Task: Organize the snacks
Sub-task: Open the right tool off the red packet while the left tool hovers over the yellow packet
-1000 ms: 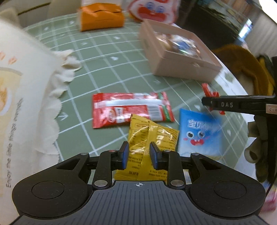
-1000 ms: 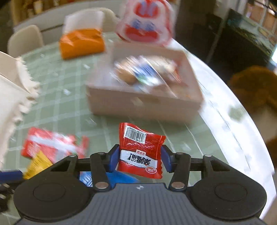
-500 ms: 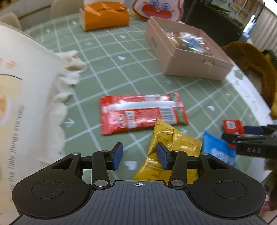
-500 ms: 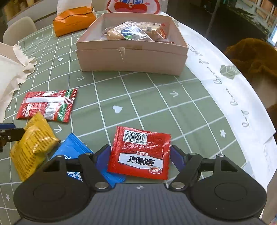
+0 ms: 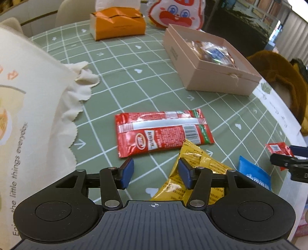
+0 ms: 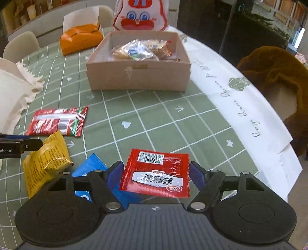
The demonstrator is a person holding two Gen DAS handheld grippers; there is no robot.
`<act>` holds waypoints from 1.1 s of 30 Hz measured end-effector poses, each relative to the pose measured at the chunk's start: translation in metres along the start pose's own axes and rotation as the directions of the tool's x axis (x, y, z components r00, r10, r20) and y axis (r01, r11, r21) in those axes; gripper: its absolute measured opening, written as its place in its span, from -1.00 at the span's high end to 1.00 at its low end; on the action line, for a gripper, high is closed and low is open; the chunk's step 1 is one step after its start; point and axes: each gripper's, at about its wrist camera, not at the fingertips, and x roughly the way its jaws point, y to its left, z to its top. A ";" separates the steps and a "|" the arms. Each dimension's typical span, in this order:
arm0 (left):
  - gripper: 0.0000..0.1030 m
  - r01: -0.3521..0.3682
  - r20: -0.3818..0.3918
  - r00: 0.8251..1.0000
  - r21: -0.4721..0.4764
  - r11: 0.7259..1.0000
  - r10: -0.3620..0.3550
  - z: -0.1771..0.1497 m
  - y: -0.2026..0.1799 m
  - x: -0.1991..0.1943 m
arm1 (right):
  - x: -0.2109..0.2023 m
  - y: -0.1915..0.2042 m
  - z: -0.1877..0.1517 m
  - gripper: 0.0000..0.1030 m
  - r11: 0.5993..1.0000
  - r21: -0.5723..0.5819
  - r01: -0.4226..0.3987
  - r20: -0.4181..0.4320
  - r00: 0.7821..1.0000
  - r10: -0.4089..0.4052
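My left gripper (image 5: 156, 173) hangs low over the green checked cloth, its jaws opening with only cloth between them. The yellow packet (image 5: 204, 173) lies loose, partly behind the right finger. Just beyond the fingers lies a long red packet (image 5: 163, 132). My right gripper (image 6: 156, 175) is open; a small red packet (image 6: 156, 173) rests flat between its fingers, the pads clear of it. It partly overlaps the blue packet (image 6: 90, 169). The pink box (image 6: 138, 78) behind it holds several wrapped snacks.
A cream cloth bag (image 5: 28, 115) fills the left side. An orange tissue pack (image 5: 117, 23) and a rabbit-face bag (image 6: 140, 15) stand at the back. A brown plush-covered seat (image 6: 273, 77) sits past the table's right edge, where a white cover (image 6: 250, 123) hangs.
The left gripper let go of the yellow packet, widened and shifted left of it. The right gripper set the small red packet down on the table and opened around it.
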 end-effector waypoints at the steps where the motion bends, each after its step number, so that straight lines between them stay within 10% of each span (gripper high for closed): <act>1: -0.09 0.017 0.000 1.000 -0.016 1.000 -0.017 -0.001 0.004 -0.001 | -0.004 -0.002 0.000 -0.46 1.000 0.005 0.002 0.009 1.000 -0.002; 7: -0.02 0.095 0.016 0.995 -0.055 0.994 -0.095 -0.007 0.011 -0.017 | -0.016 -0.014 -0.006 -0.46 0.999 0.044 0.001 0.034 0.999 -0.002; 12: -0.02 0.172 -0.011 0.985 0.096 0.980 -0.172 -0.012 -0.012 -0.035 | -0.018 -0.020 -0.015 -0.46 0.997 0.061 -0.038 0.020 0.999 0.037; 20: -0.22 0.071 -0.084 0.996 0.428 0.901 -0.038 -0.036 -0.075 -0.018 | -0.006 -0.006 -0.022 -0.46 0.995 0.011 -0.098 -0.012 0.995 0.098; 33: -0.34 0.058 -0.085 0.996 0.244 0.968 -0.038 -0.001 -0.058 0.001 | 0.008 -0.009 -0.032 -0.53 0.996 -0.005 -0.091 -0.019 0.996 0.091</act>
